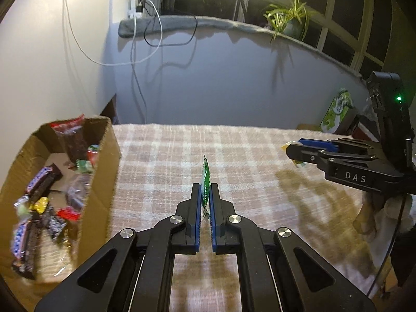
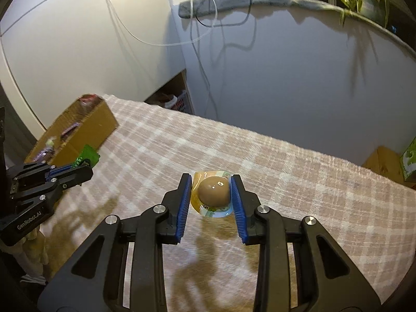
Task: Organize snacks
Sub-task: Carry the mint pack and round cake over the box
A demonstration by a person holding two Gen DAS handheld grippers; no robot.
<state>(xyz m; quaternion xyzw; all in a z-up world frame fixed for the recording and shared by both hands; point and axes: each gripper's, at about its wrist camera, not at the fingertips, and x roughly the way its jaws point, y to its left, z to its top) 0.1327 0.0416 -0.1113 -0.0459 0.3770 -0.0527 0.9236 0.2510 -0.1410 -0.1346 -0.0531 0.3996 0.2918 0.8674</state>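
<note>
In the left wrist view, the left hand-held gripper (image 1: 205, 195) is clenched on a thin green packet (image 1: 205, 182), which is seen edge-on between the blue pads, so its print cannot be read. The packet is held clear above the checked cloth (image 1: 247, 150) that covers the surface. At the left edge of the surface a cardboard box (image 1: 104, 171) stands open; wrapped bars and sweets (image 1: 39, 208) are heaped inside, blurred and partly cut off by the picture's rim. At the right edge, the right hand-held gripper (image 1: 292, 152) is seen from the side; only a yellow sliver of what it holds shows past its fingers. A hand (image 1: 369, 215) beneath it is mostly hidden. A green-printed package (image 1: 335, 115) stands beyond the far right corner, half covered.

In the right wrist view, the right hand-held gripper (image 2: 211, 192) is grasping a sealed brown egg (image 2: 214, 188) in a clear and yellow pouch, the pads pressed on both sides, above the cloth (image 2: 286, 182). Its label is too small to read. At the left edge the left hand-held gripper (image 2: 87, 165) appears with the green packet (image 2: 87, 157) sticking out, just in front of the box (image 2: 91, 127), whose contents are blurred here.
</note>
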